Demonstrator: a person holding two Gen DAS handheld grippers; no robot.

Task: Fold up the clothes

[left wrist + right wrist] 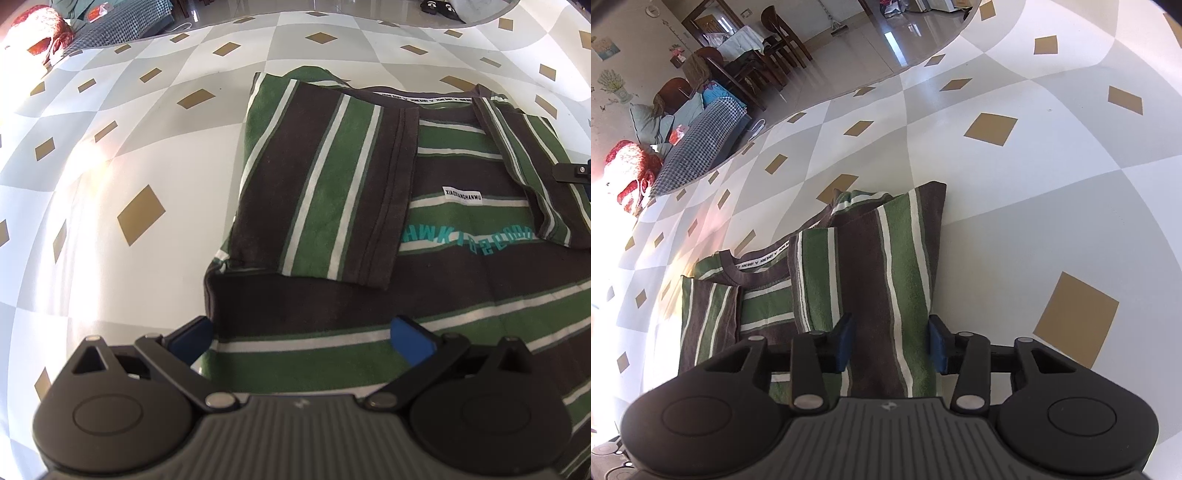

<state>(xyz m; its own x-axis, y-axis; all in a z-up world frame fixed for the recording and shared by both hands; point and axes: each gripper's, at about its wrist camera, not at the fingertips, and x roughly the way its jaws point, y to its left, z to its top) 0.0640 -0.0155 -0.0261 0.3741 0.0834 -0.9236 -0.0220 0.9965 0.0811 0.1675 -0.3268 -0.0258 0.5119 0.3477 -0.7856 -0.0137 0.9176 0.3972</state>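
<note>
A green, brown and white striped T-shirt lies flat on a checked tablecloth, both sleeves folded in over its body. My left gripper is open and straddles the shirt's near left edge, blue pads on either side of the fabric. In the right wrist view the same shirt shows its folded right sleeve. My right gripper hovers open over that sleeve, pads apart on both sides of a brown stripe. The tip of the right gripper also pokes in at the right edge of the left wrist view.
The tablecloth with grey, white and gold diamonds extends left and beyond the shirt. A red knitted item and a houndstooth cushion sit past the far table edge. Chairs and a dining table stand in the room behind.
</note>
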